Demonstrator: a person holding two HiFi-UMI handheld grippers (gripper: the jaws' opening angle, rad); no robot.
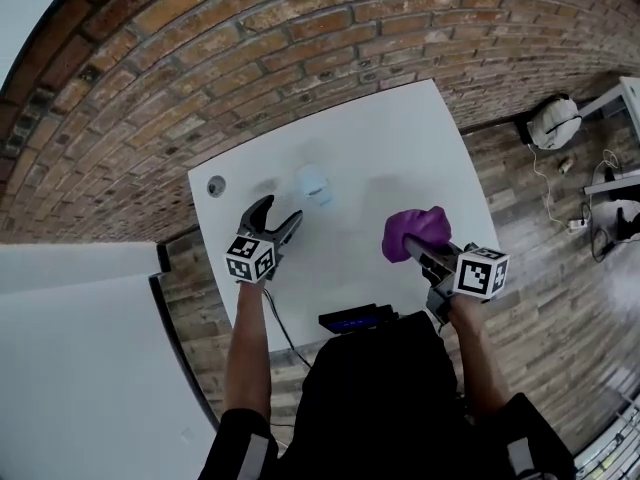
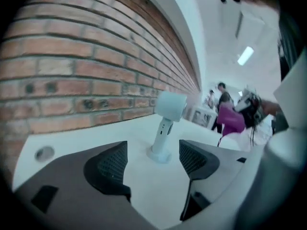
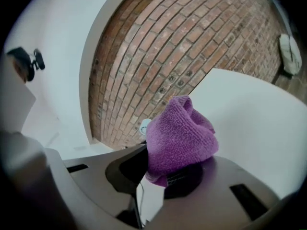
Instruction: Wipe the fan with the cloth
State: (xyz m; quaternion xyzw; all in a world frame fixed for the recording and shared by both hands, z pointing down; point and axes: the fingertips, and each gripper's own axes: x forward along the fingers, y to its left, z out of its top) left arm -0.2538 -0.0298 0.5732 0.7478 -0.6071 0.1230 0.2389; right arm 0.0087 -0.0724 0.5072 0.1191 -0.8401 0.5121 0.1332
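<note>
The 2 ribbed black pads (image 2: 111,163) of the left gripper (image 2: 153,162) stand wide apart with nothing pressed between them; only the bare top of the white square table (image 2: 152,198) shows in the gap. Straight beyond that gap, clear of both pads, stands the small pale blue-white desk fan (image 2: 165,123). It is upright on its round base, with the long axis of its slim stem vertical and a blocky head on top. The head seems turned toward the right gripper's side, though that cannot be told for sure. The right gripper (image 3: 165,169) has its 2 jaws closed on the lower edge of the fluffy purple microfibre cloth (image 3: 180,135), which bunches up above them in 1 rounded heap. In the head view, the left gripper (image 1: 275,213) is raised over the table (image 1: 400,158) near the fan (image 1: 313,183). The right gripper (image 1: 420,248) holds the cloth (image 1: 412,230) well to the fan's right. A round grey grommet (image 1: 216,185) sits in the table's far left corner, and a red brick wall (image 1: 300,38) rises behind.
</note>
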